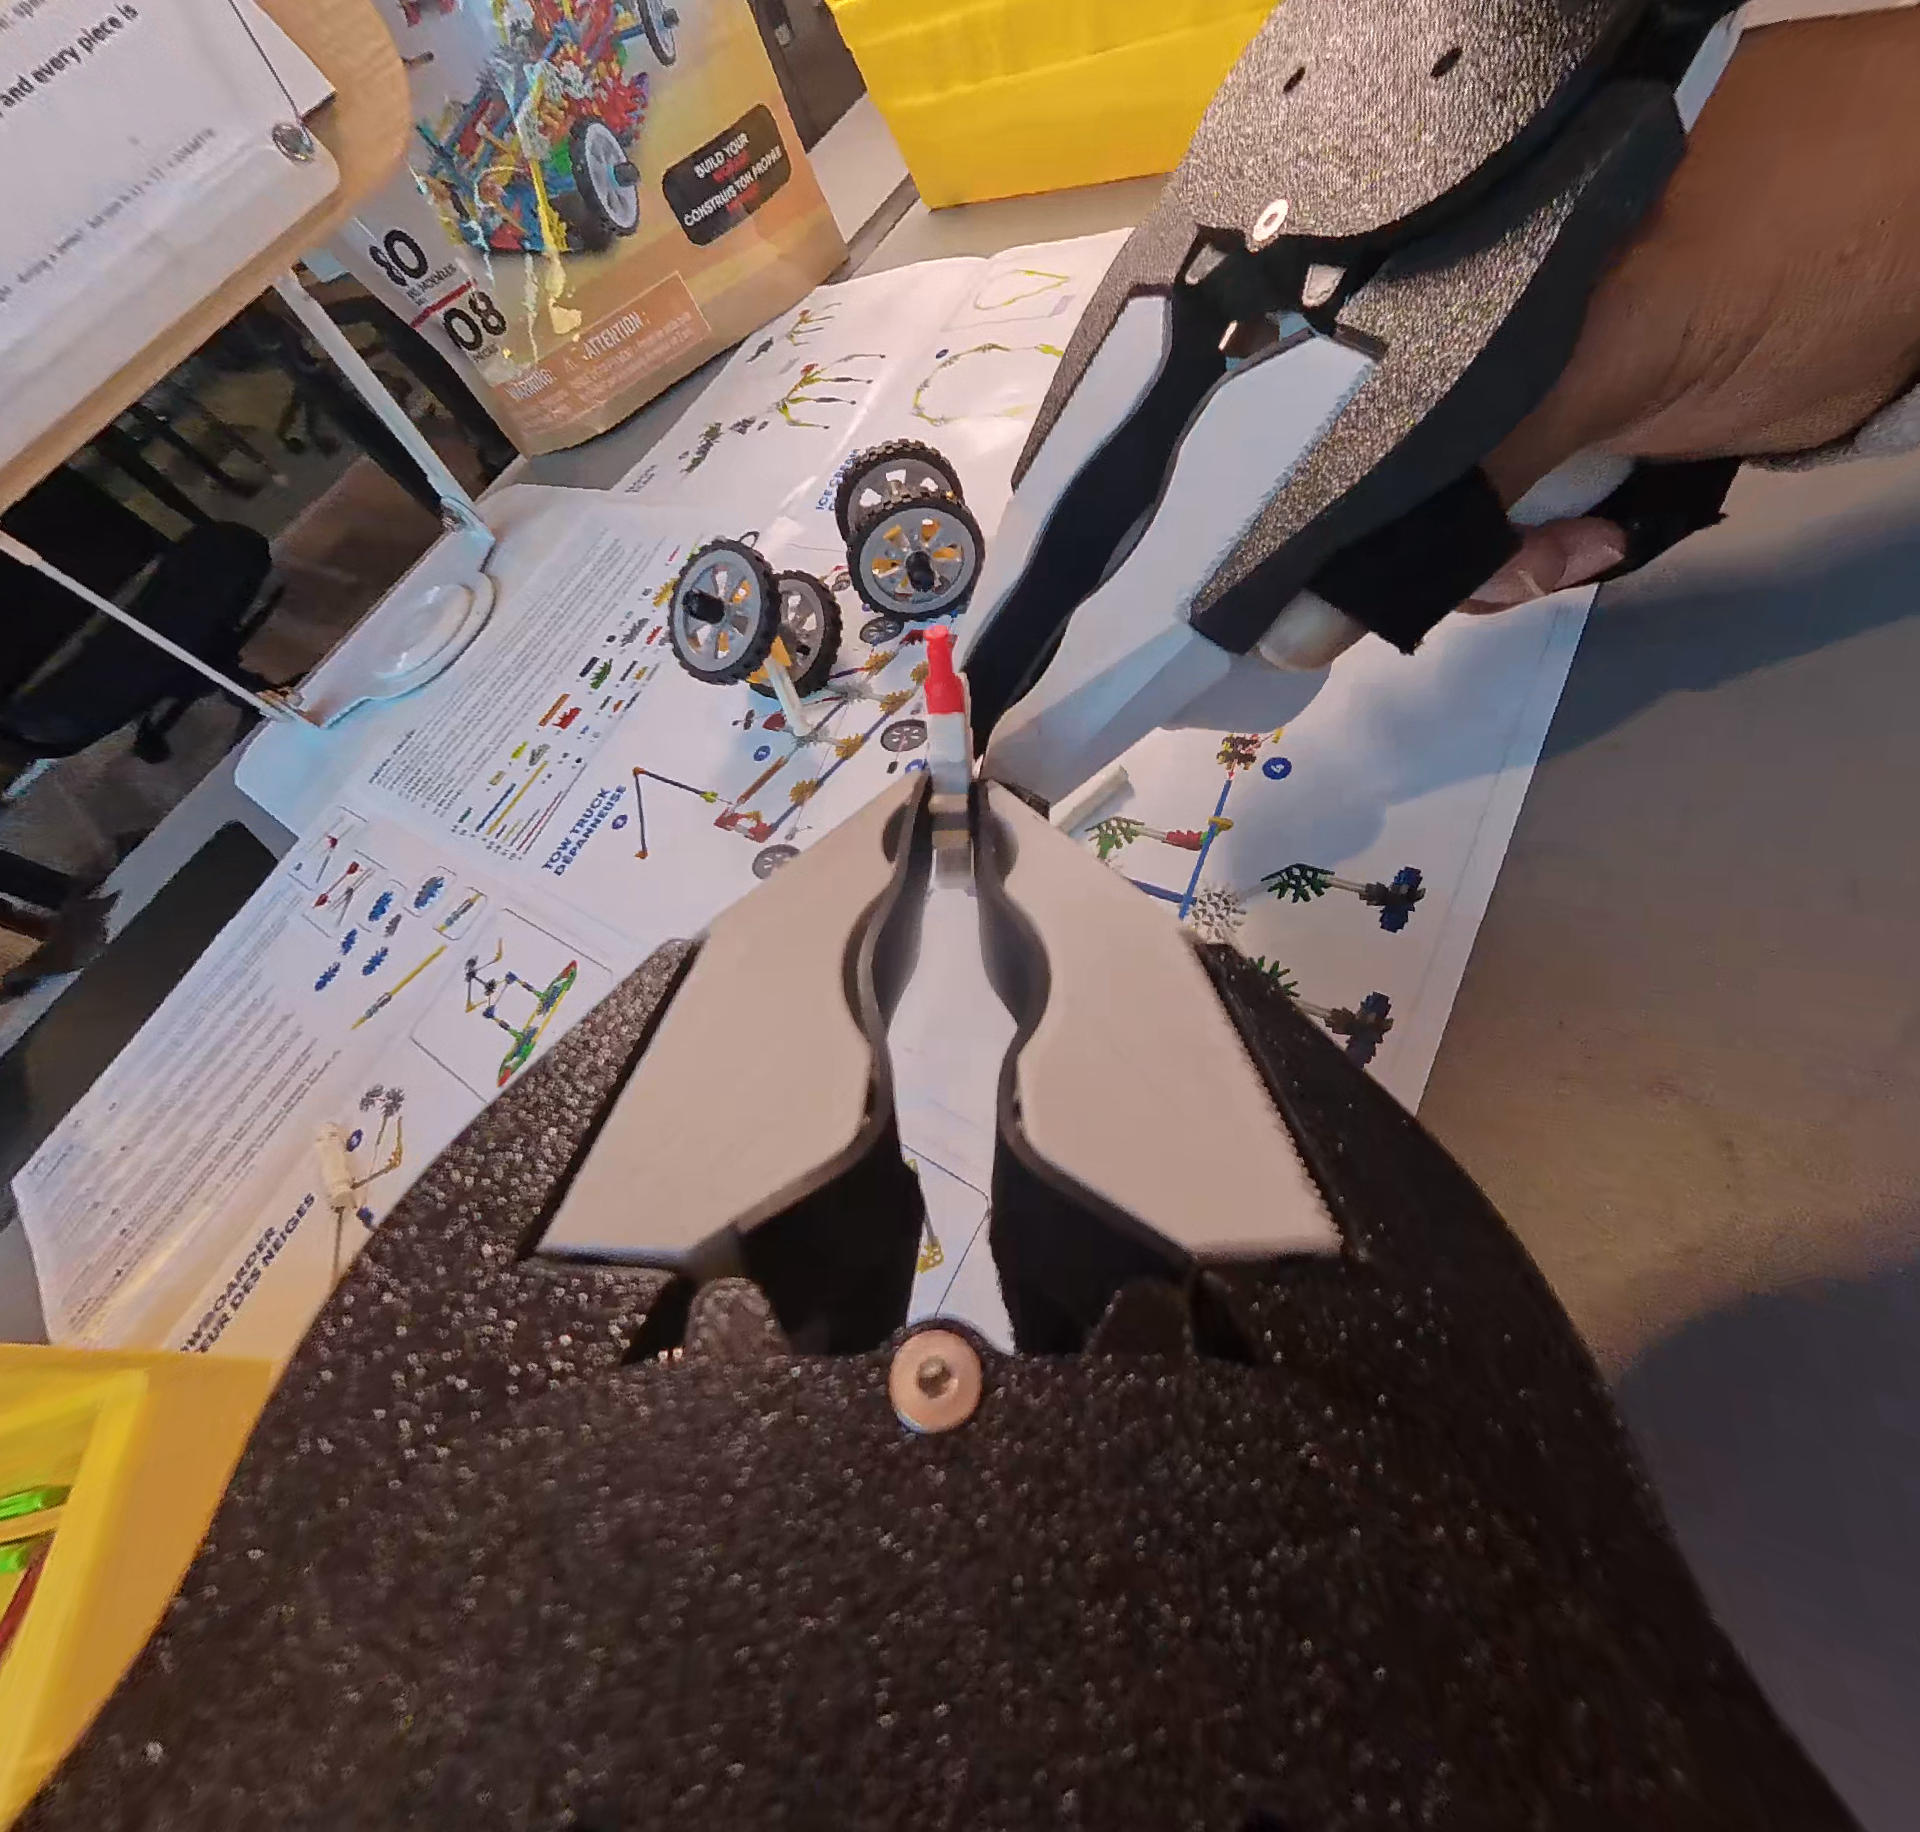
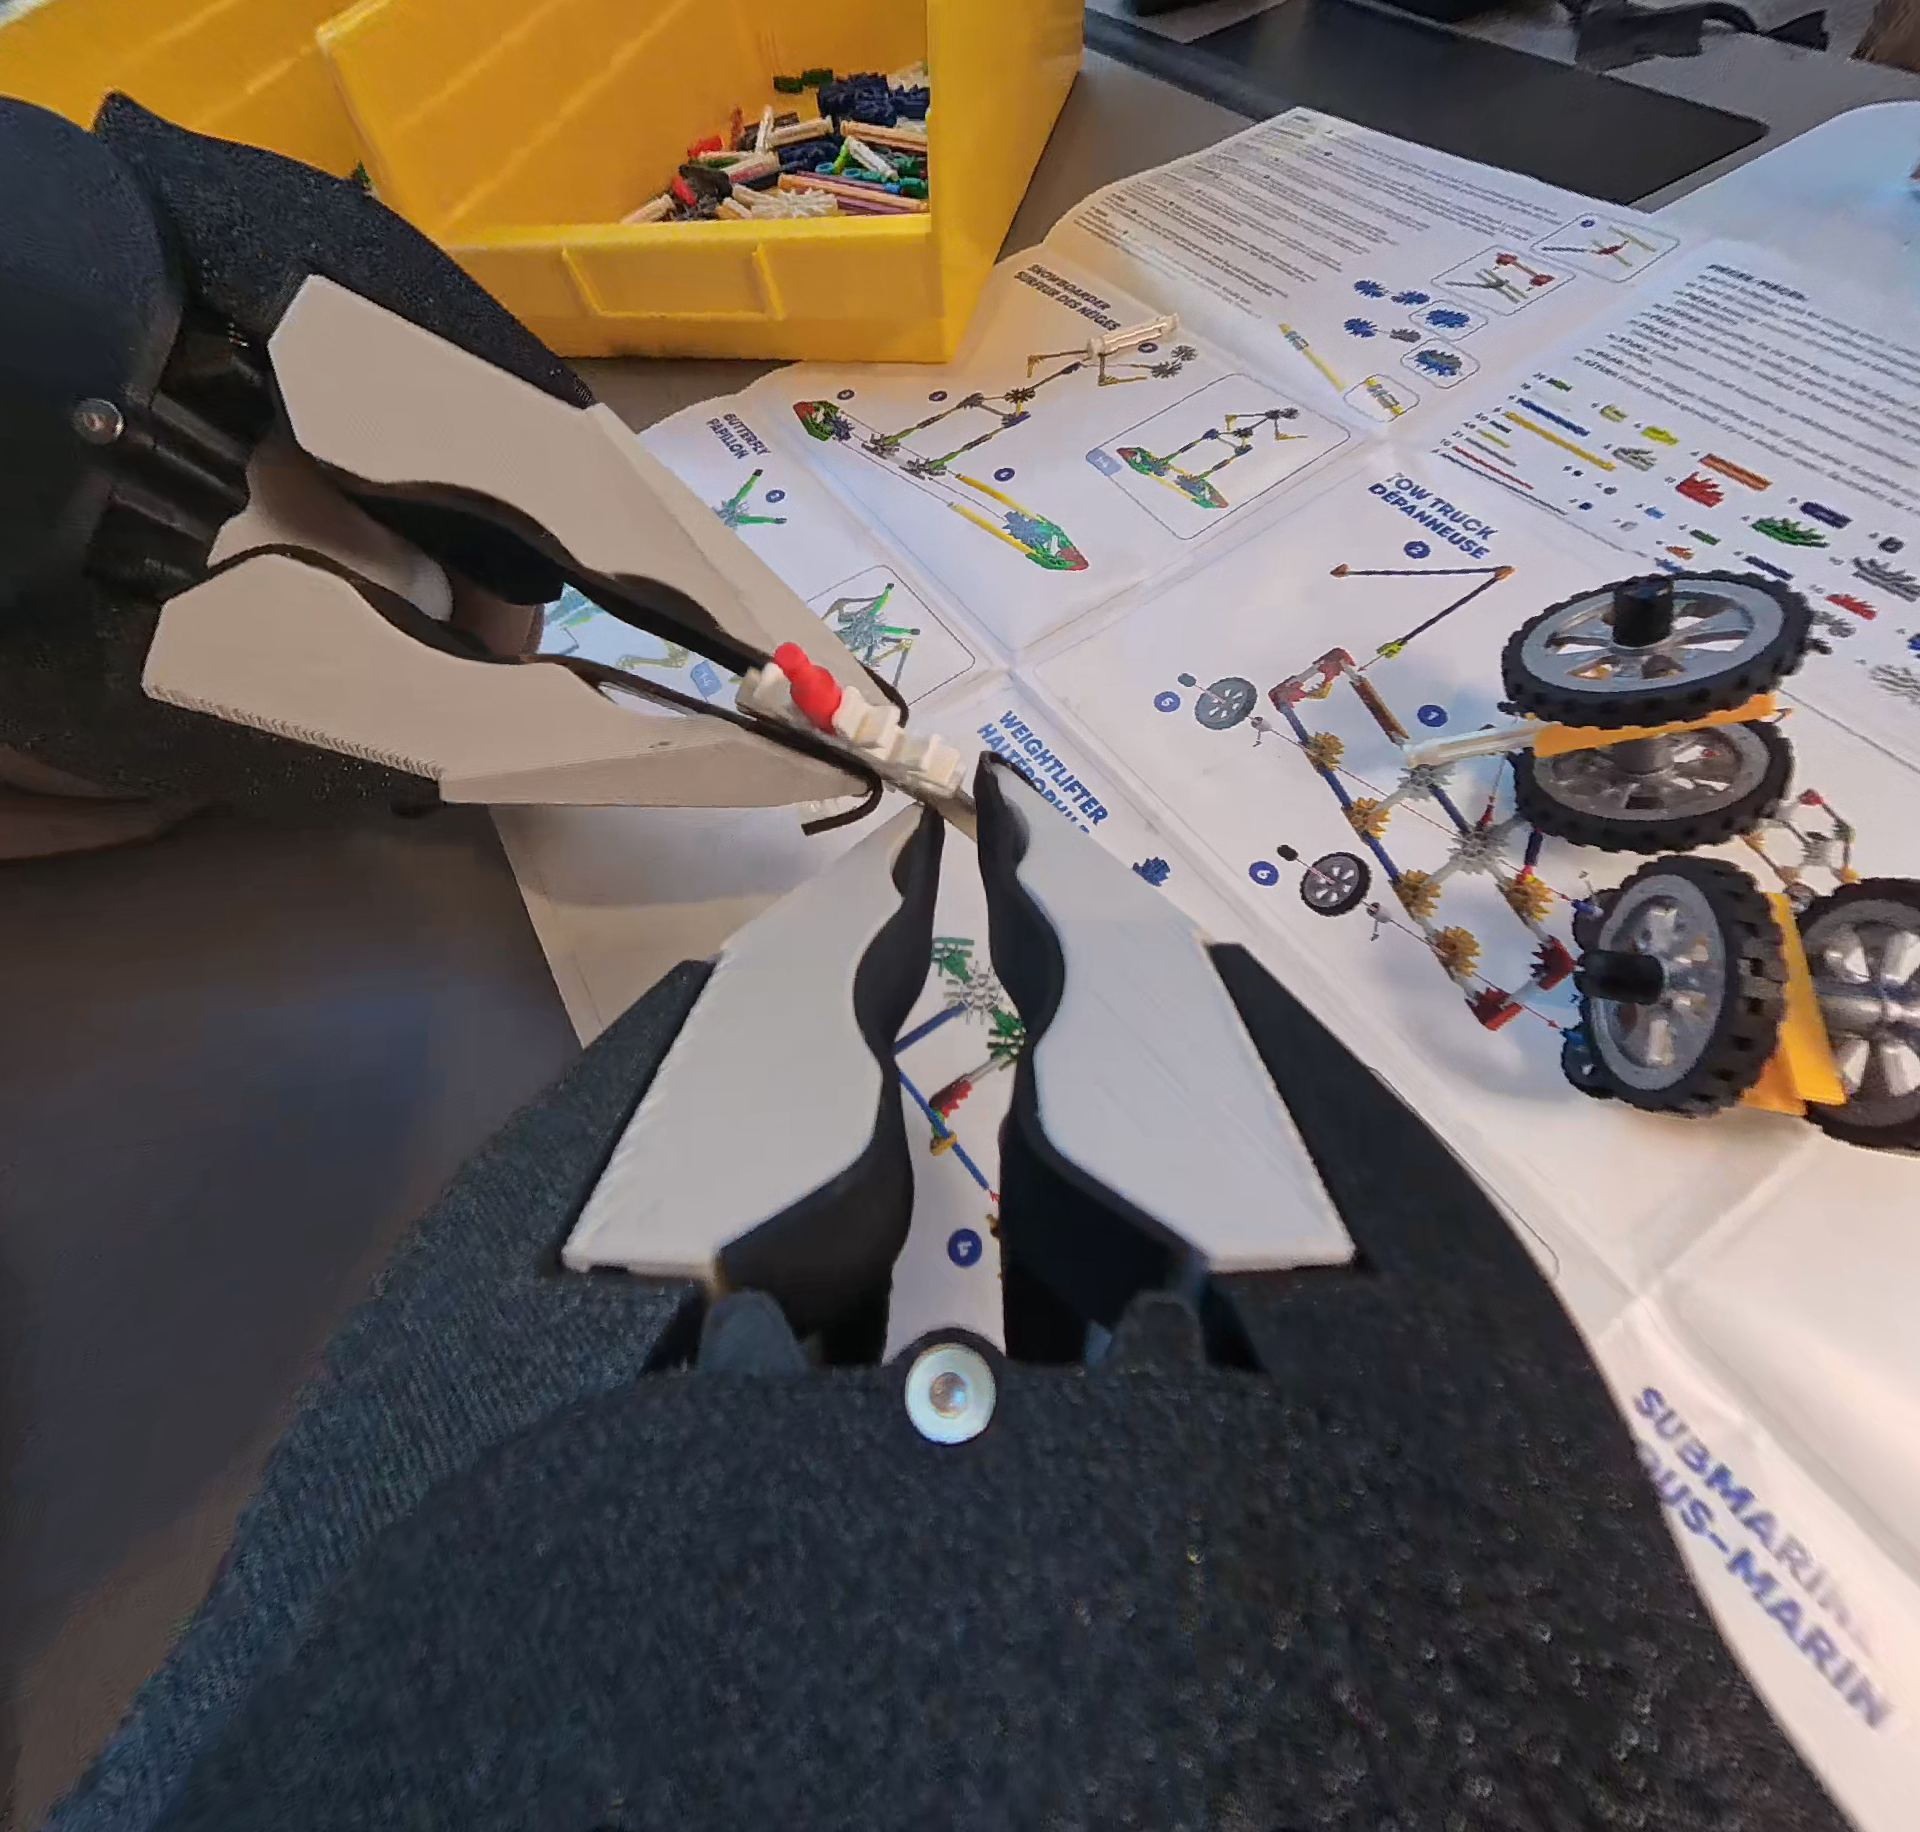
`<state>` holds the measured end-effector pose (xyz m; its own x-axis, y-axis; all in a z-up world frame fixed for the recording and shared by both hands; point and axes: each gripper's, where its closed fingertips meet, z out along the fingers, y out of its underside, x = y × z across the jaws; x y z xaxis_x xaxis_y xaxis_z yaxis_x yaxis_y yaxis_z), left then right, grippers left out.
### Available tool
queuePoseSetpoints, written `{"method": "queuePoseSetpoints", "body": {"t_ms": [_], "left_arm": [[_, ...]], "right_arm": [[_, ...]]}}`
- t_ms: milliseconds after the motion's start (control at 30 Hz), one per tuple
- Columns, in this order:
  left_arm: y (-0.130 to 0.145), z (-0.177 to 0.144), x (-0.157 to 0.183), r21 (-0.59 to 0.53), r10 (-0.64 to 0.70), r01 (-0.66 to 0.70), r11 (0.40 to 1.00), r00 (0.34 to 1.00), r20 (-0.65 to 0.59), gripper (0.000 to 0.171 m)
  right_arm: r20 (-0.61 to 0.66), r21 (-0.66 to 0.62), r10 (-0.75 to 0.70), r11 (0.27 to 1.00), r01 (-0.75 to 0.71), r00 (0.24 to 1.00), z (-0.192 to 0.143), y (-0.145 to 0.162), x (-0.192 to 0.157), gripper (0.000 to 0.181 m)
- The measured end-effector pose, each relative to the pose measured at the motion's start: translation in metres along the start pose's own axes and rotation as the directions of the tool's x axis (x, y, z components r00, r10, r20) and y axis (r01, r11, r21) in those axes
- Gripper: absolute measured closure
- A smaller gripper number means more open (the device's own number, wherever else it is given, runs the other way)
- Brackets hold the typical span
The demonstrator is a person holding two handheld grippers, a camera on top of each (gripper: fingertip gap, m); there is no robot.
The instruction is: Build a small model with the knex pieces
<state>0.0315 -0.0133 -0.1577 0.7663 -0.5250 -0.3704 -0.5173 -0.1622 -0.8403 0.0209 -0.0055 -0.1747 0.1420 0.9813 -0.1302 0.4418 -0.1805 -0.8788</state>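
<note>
Left claw [image 2: 831,733] clamped on white rod [image 2: 883,733], red piece [image 2: 805,686] clipped on. Right claw [image 2: 961,795] nearly closed, pinching rod's free tip at twelve o'clock. Rod's long axis runs ten-to-four between claws. Wheeled model [image 2: 1683,847] at two o'clock, on instruction sheet [image 2: 1195,556].

Lit warm and fairly bright from above; soft grey shadows thrown across the worktop [image 2: 260,1055] under both tools. Heavy wide-angle bending toward the edges of both views. Glare streaking the glossy cardboard box [image 1: 623,172] in the left wrist view. Sharp mid-frame, near black housings soft, lettering on the instruction sheet [image 2: 1299,432] smeared at lower right
</note>
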Motion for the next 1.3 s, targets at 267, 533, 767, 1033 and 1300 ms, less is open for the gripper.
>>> {"method": "queuePoseSetpoints", "body": {"t_ms": [267, 533, 767, 1033, 1300], "left_arm": [[-0.022, -0.027, 0.005, 0.073, -0.438, 0.556, 0.828, 0.723, -0.535, 0.167], [-0.054, -0.049, -0.006, 0.156, -0.486, 0.775, 0.612, 0.524, -0.699, 0.168], [-0.061, -0.056, -0.003, 0.165, -0.455, 0.783, 0.6, 0.503, -0.735, 0.168], [-0.055, -0.049, -0.004, 0.113, -0.503, 0.795, 0.597, 0.48, -0.719, 0.168], [-0.033, -0.036, -0.012, -0.011, -0.631, 0.835, 0.551, 0.407, -0.66, 0.167]], "right_arm": [[0.306, 0.104, -0.125, 0.99, 0.098, 0.944, -0.019, -0.012, -0.033, 0.178], [0.56, 0.25, 0.084, 0.931, -0.265, 0.825, -0.045, -0.048, -0.048, 0.177], [0.627, 0.255, 0.102, 0.91, -0.327, 0.772, -0.054, -0.055, -0.052, 0.178], [0.629, 0.213, 0.158, 0.906, -0.364, 0.761, -0.052, -0.052, -0.045, 0.178], [0.528, 0.109, 0.216, 0.942, -0.318, 0.821, -0.045, -0.036, -0.024, 0.178]]}}
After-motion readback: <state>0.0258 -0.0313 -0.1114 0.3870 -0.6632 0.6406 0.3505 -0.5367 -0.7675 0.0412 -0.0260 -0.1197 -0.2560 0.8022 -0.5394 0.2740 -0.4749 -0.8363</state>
